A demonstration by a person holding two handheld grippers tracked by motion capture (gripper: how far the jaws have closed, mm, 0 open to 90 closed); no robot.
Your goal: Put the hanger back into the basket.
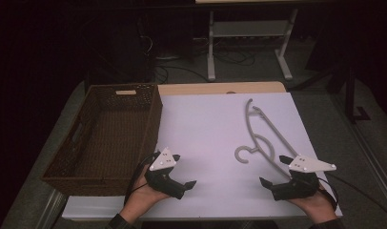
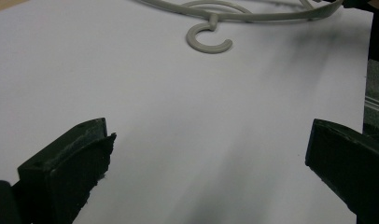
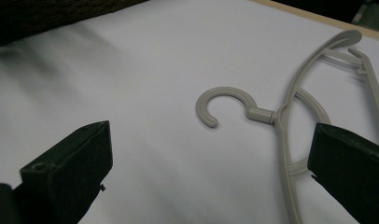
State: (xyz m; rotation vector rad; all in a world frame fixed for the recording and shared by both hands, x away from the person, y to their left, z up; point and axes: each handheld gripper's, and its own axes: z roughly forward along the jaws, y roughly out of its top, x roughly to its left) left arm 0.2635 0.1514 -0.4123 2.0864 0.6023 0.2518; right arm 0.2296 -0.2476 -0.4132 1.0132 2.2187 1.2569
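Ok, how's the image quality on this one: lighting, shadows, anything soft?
High view: dim and grainy, the room behind nearly black, the white table sheet the brightest area; wicker basket interior dark. Left gripper view: the sheet evenly lit with soft grey shadows, the near jaws slightly soft, the hanger hook legible. Right gripper view: the hanger fairly sharp, no glare.

Room's sitting dark w/ grey floor (image 1: pixel 320 102). White metal stand (image 1: pixel 249 38) is standing behind table, black cables (image 1: pixel 229 59) trailing under it. Light's falling on white tabletop (image 1: pixel 206 129).
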